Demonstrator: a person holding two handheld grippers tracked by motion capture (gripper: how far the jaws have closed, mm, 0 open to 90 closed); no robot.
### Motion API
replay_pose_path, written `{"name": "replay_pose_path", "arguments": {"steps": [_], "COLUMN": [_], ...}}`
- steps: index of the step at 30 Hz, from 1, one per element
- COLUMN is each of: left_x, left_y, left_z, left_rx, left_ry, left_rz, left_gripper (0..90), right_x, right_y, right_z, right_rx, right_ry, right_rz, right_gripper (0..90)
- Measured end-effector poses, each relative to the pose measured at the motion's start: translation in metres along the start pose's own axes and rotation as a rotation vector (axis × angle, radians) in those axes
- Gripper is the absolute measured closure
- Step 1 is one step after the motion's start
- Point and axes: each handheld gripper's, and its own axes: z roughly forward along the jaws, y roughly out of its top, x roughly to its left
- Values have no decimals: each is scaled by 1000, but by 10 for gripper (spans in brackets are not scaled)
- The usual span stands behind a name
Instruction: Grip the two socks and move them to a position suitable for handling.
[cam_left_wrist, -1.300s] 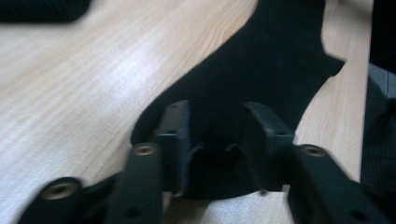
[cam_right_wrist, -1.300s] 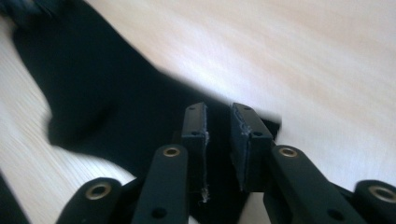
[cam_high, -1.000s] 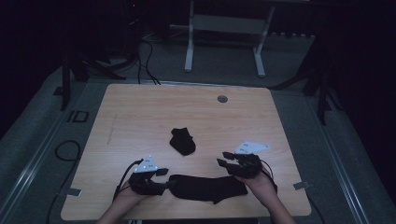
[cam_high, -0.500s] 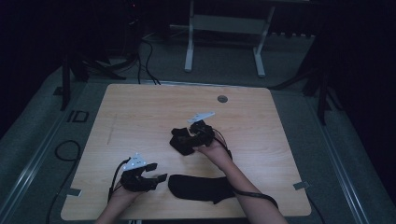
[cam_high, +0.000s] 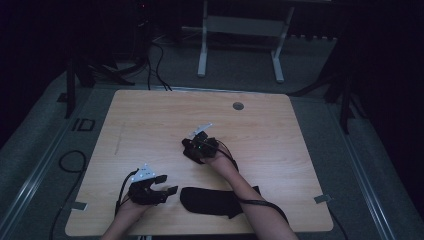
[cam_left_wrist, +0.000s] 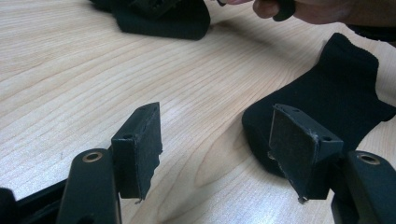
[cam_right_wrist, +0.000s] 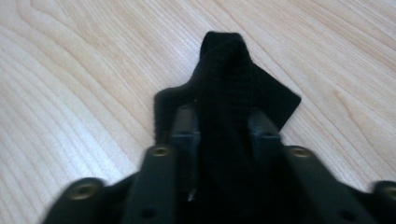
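My right gripper (cam_right_wrist: 224, 135) pinched a raised fold of the small crumpled black knit sock (cam_right_wrist: 229, 84); my left gripper (cam_left_wrist: 215, 149) gaped empty, the long flat black sock (cam_left_wrist: 327, 98) beside its right jaw. That thin fold could have slipped free under any lift.

Worktop (cam_high: 150, 120): far half and left side bare wood, open to passage. Small round grommet (cam_high: 238, 106) near far edge, flush, centre-right. Obstacles: crumpled black cloth (cam_high: 192, 149) mid-worktop, pinched between jaws of right gripper (cam_high: 192, 146); flat black cloth (cam_high: 210, 200) along near edge, right forearm lying across it. Left gripper (cam_high: 167, 189), jaws apart, just beside that cloth's left end; wood between its jaws bare.
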Motion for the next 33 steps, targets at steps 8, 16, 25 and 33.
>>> {"name": "replay_pose_path", "arguments": {"steps": [8,16,25,33], "left_x": [2,3,6,-8], "left_y": [0,5,23,52], "left_z": [0,4,13,17], "left_rx": [1,-4,-20,-53], "left_ry": [9,25,-18,-116], "left_rz": [-16,-30,-28,25], "left_gripper": [348,348,347,355], "right_x": [2,2,13,30], "right_y": [-2,-23,-52,-76], "right_z": [-15,-69,-112,-129], "right_rx": [-17,-117,-158,-155], "right_ry": [-3,88,148,183], "right_rz": [-21,-37,-82,-128], "right_gripper": [795,793,792,792]}}
